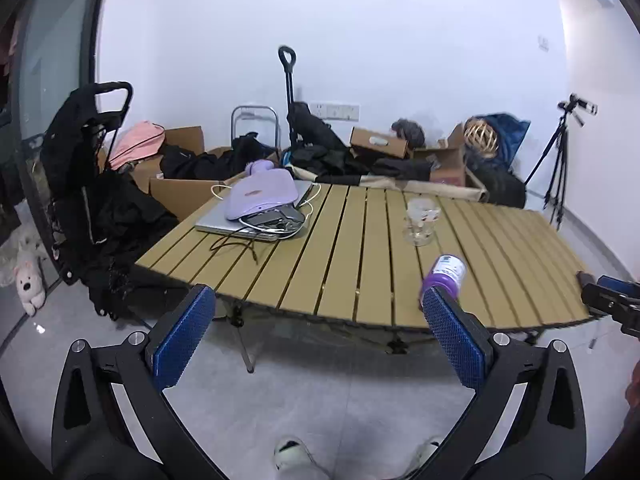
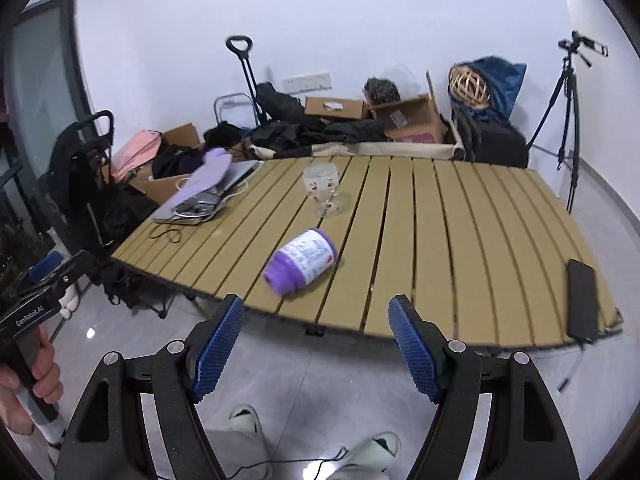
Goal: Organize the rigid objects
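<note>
Far left on the slatted table [image 2: 440, 240], a laptop [image 1: 224, 222] lies flat with a lilac hot-water bottle [image 1: 262, 194] and a tangle of cables [image 1: 276, 228] stacked on top. The pile looks parked out of the way, leaving the rest of the surface free for sorting.

Centre, a clear glass [image 2: 325, 189] with small red prints stands upright, well back from the near edge and apart from everything else.

Nearer than the glass, a purple bottle [image 2: 301, 261] with a white label lies on its side across the slats, cap end toward the near edge. It is touched by nothing and is free to roll; it appears to be the item awaiting handling.

Far right, a black phone [image 2: 582, 300] lies flat close to the right near corner.

The left gripper [image 1: 316, 336] hangs off the near edge, jaws spread wide, holding nothing. The right gripper [image 2: 316, 344] is likewise released and empty, short of the table and roughly lined up with the bottle, which suggests an approach not yet begun.
</note>
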Available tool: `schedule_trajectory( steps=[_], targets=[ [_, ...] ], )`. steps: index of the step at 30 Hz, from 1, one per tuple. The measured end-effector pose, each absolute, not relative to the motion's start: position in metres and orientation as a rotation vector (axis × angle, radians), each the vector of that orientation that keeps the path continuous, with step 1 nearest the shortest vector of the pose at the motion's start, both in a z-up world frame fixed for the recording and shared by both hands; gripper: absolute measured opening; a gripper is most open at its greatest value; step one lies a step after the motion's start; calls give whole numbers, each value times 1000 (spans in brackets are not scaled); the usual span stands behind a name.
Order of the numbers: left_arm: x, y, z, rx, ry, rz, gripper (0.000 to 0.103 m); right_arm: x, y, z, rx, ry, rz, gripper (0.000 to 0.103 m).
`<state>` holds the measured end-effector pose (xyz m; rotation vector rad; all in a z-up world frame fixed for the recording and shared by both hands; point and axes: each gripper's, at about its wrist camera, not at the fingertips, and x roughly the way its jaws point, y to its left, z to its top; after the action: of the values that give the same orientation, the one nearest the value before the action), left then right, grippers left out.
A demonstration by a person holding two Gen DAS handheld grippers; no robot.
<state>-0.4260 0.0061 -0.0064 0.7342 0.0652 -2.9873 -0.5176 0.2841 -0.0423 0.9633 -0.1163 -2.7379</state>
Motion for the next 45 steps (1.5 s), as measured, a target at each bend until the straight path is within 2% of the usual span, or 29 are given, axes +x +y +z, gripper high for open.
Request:
schedule_trajectory(
  steps=[7,12,19,22,27,36,40,45],
  targets=[
    [-321,-5,6,709,14,-3040,103,-417,282,-21,908,-57,-2715,80],
    [-239,-15,8,681,88,-3046,103,-340,276,-12,864,-52,-2678,80],
    [-150,-11,-3,567,-55,-2997,103,-222,264,-14,757,-77,-2664,80],
    [-118,-12,-7,573,-29,-3002,103,-175,254,-19,706,-7,-2685,80],
    [-69,-15,-6,537,24,-3052,103,-110,243,-28,615,10,-2709,80],
    [-15,-14,-11,393,86,-3053,103,-45,229,-32,485,-99,-2744,83],
    [-13,-11,-9,383,56,-3059,103,-34,214,-26,436,11,-2747,83],
    [-8,-6,-11,388,35,-3063,103,-34,210,-30,444,-4,-2720,83]
  ],
)
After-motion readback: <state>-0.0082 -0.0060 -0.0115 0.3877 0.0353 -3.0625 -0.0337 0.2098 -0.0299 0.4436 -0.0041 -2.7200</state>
